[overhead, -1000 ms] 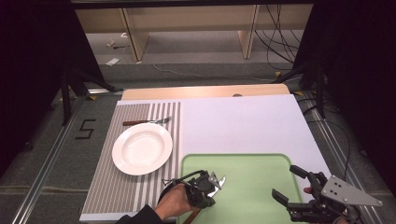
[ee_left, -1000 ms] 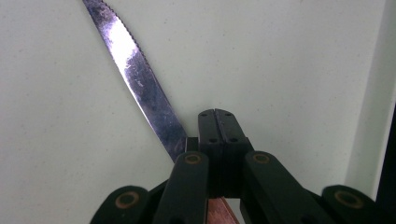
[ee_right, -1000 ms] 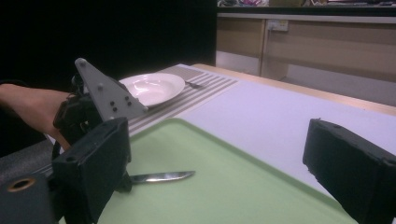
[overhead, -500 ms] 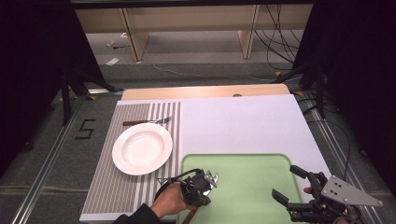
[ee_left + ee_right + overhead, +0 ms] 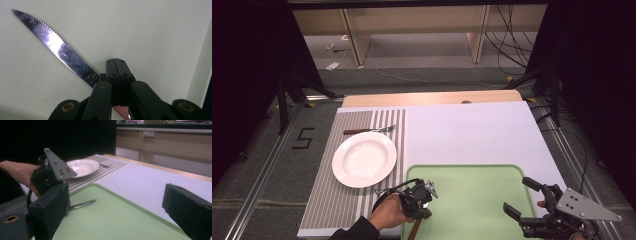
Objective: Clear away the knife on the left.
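The left gripper (image 5: 428, 192) points down over the green tray's (image 5: 472, 200) left edge, jaws pressed together on a knife (image 5: 57, 48) whose serrated blade lies on the tray. The right gripper (image 5: 524, 200) hovers low at the tray's right — jaws wide, holding nothing. A white plate (image 5: 364, 159) and fork (image 5: 371, 130) sit on the striped mat (image 5: 337, 200) at the left.

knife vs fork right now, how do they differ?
The knife lies on the green tray, its handle end between the shut jaws of the left gripper; the fork lies free on the striped mat, beyond the white plate. The knife's serrated blade is bare steel; the fork's head is small and its tines too small to tell. Both have reddish-brown handles.
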`<action>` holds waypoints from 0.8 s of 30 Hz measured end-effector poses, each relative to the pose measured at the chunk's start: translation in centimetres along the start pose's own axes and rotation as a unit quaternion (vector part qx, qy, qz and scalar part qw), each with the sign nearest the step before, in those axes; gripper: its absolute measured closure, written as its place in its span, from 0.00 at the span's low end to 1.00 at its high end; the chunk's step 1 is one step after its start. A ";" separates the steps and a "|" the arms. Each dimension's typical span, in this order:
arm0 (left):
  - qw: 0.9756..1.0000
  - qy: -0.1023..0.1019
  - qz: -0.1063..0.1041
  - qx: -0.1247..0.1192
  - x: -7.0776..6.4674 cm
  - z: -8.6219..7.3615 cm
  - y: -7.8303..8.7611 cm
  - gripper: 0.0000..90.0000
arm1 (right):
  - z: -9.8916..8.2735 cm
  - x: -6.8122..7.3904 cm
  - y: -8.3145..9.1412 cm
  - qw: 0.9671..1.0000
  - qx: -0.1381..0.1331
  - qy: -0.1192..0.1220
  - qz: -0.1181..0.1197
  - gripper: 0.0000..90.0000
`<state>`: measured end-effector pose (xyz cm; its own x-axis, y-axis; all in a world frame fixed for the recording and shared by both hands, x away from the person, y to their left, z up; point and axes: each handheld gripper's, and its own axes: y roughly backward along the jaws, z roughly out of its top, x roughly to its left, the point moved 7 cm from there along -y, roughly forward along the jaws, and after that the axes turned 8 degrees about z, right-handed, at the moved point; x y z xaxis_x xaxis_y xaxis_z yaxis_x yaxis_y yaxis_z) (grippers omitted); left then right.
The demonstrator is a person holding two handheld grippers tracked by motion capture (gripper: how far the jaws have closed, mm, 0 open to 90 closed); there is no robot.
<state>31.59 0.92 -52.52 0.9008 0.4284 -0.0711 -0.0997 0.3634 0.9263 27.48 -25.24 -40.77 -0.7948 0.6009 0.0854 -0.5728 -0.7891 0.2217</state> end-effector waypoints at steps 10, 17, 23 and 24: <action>1.000 0.005 0.000 0.007 0.4 -0.7 0.4 1.00 | 0.0 0.0 0.0 1.000 0.000 0.000 0.000 0.10; 1.000 0.012 0.000 0.011 0.8 -1.3 0.6 1.00 | 0.0 0.0 0.0 1.000 0.000 0.000 0.000 0.10; 1.000 0.014 0.001 0.013 1.1 -1.6 0.8 1.00 | 0.0 0.0 0.0 1.000 0.000 0.000 0.000 0.10; 1.000 0.014 0.001 0.014 1.1 -1.7 0.8 1.00 | 0.0 0.0 0.0 1.000 0.000 0.000 0.000 0.10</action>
<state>31.80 3.09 -52.46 0.8881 0.4528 -0.0794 -0.0890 0.3388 0.9366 27.47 -25.25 -40.76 -0.7946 0.6010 0.0862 -0.5730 -0.7892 0.2208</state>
